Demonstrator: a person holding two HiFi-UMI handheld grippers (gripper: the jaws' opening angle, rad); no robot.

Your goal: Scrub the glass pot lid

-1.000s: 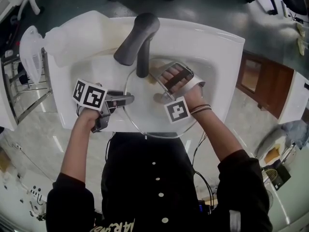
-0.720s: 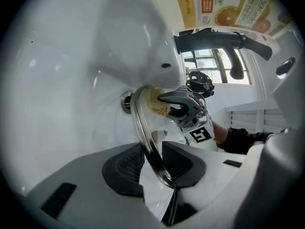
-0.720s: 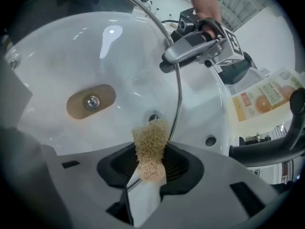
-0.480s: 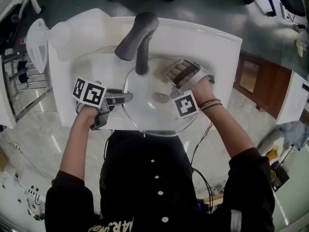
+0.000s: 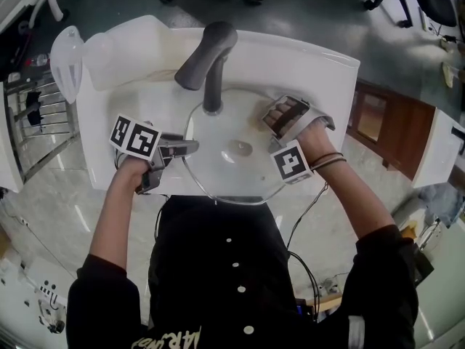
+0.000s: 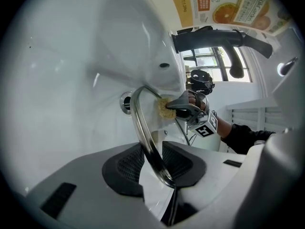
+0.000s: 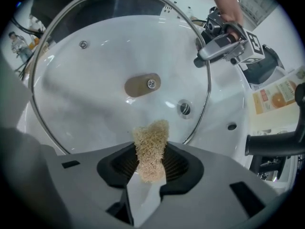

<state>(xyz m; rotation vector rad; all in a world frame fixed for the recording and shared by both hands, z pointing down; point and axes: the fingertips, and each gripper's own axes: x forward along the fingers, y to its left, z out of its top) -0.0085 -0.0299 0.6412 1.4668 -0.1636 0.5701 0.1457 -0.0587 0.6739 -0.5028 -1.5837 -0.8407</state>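
The round glass pot lid (image 5: 221, 171), with a steel rim and a flat knob (image 5: 240, 149), is held over the white sink basin (image 5: 320, 71). My left gripper (image 5: 186, 147) is shut on the lid's left rim, and the rim (image 6: 153, 149) runs between its dark pads. My right gripper (image 5: 275, 115) points steeply down at the lid's far right part. It is shut on a tan loofah scrubber (image 7: 151, 147), whose tip rests near the lid's edge (image 7: 190, 132). The left gripper view shows the scrubber (image 6: 164, 108) against the glass.
A dark faucet (image 5: 211, 57) arches over the back of the basin, just behind the lid. The drain (image 7: 185, 108) shows through the glass. A translucent plastic jug (image 5: 123, 46) stands on the sink's back left corner. A wooden cabinet (image 5: 389, 126) is at the right.
My right gripper has slid the scrubber to the right across the lid, from near the knob to the far right edge, and turned. The left gripper and lid have kept still.
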